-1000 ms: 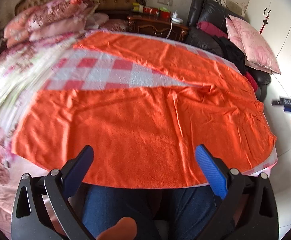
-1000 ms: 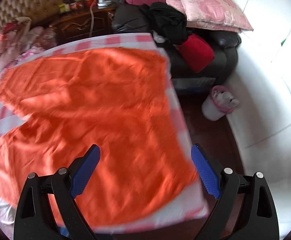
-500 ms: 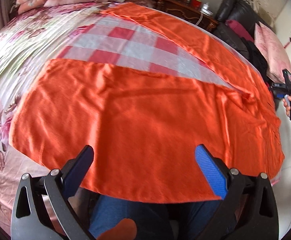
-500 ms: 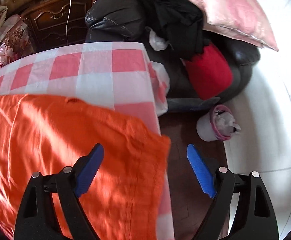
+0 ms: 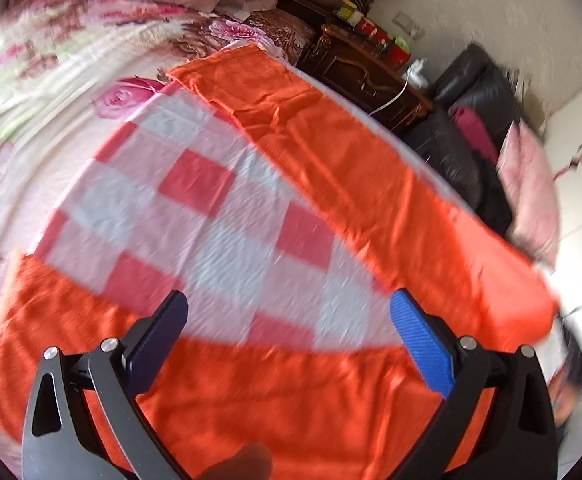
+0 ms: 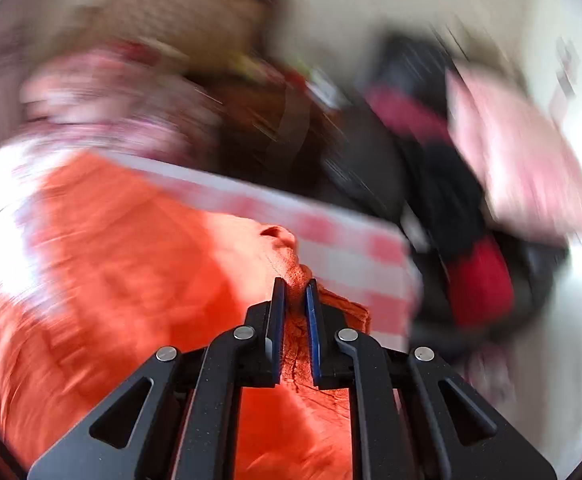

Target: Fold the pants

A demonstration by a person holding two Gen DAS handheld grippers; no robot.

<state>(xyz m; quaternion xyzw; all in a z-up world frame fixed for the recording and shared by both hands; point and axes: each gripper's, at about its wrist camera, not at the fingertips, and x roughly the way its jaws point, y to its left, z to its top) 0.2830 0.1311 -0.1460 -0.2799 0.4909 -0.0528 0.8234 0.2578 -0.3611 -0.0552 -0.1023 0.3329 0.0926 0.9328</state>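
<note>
Our right gripper (image 6: 294, 294) now has its jaws pressed nearly together on a bunched fold of the pants (image 6: 123, 280), orange cloth showing between the blue pads; half a second ago those jaws were spread wide over the corner of the garment by the edge of the checked cloth (image 6: 343, 256). So the first grasp is made, at what we take to be the waist end, though the right view is heavily blurred and the exact spot is hard to place.

Our left gripper (image 5: 289, 334) is unchanged in its jaws: spread wide, holding nothing, above the near leg. Its view has swung up and away from us, so that the far leg (image 5: 371, 184) and the checked cloth (image 5: 211, 216) between the two legs fill the frame.

The pants lie spread on the bed (image 5: 31, 92), legs parted in a V.

We judge the fold is only starting: one end is pinched, and the left likely needs a leg hem before one leg can be carried over the other.
</note>
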